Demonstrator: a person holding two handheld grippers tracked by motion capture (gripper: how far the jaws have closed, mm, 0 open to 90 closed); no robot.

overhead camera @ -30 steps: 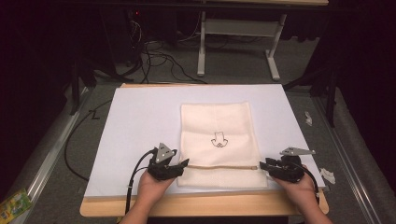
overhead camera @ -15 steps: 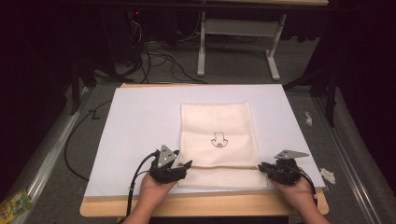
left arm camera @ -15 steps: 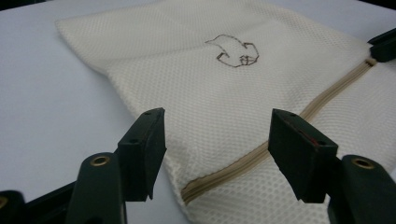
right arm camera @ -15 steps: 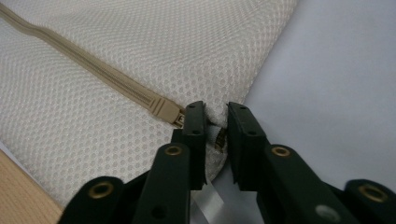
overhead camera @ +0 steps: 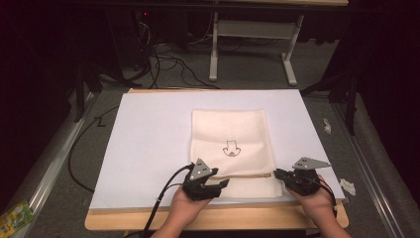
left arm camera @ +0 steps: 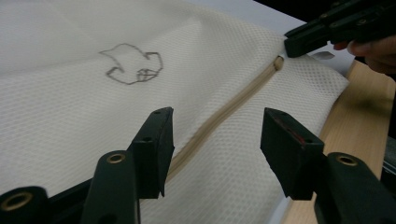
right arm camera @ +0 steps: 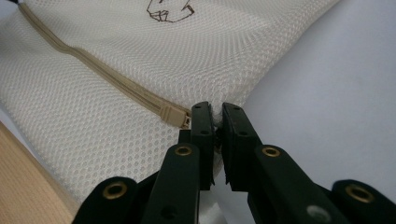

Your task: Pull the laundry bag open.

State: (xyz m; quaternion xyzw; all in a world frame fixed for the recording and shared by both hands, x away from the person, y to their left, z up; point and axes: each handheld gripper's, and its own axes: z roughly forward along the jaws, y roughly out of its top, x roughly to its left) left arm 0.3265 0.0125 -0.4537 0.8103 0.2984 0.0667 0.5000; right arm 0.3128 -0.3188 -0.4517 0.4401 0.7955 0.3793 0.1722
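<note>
- Mesh bag (overhead camera: 232, 148) lies flat near the desk's front edge, zipper (left arm camera: 219, 119) fully shut.
- Right gripper (right arm camera: 214, 122) pinches the bag's edge beside the slider (right arm camera: 175, 116).
- Left gripper (left arm camera: 212, 140) open, straddling the zipper; nothing unzipped yet.

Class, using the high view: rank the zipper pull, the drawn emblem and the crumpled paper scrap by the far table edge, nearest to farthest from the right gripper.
From the right gripper:
1. Zipper pull, beside its jaws.
2. Drawn emblem, at the mesh bag's centre.
3. Paper scrap, off the board's right edge, farther back.
</note>
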